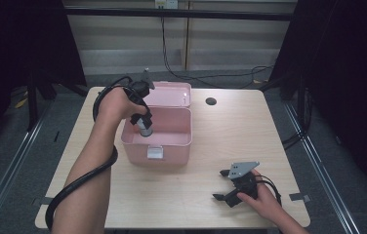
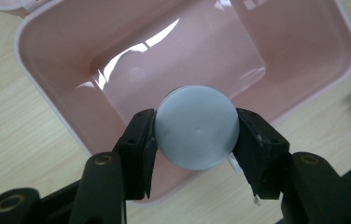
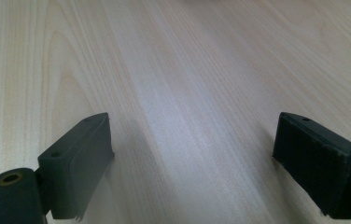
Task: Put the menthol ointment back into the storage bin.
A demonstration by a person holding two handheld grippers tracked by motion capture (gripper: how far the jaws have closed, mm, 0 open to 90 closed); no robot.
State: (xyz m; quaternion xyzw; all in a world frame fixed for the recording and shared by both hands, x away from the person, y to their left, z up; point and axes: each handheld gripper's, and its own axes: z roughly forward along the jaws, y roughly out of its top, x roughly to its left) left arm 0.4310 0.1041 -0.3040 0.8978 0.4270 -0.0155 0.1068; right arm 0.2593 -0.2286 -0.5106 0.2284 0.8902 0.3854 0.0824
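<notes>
A pink plastic box (image 1: 172,141) stands open on the wooden table, its lid (image 1: 172,93) folded back behind it. My left gripper (image 1: 143,126) points down into the box, shut on a grey cylinder (image 1: 145,129). From the left gripper view, the cylinder's round grey top (image 2: 197,133) sits clamped between the two black jaws over the box's bare pink floor (image 2: 201,51). My right gripper (image 1: 223,184) rests low over the table near the front right corner, open, with nothing between its fingers (image 3: 78,158).
A small dark round hole (image 1: 211,101) sits in the tabletop (image 1: 230,136) behind and right of the box. The left gripper's black cable (image 1: 81,178) loops along the forearm. Cables run across the floor beyond the table.
</notes>
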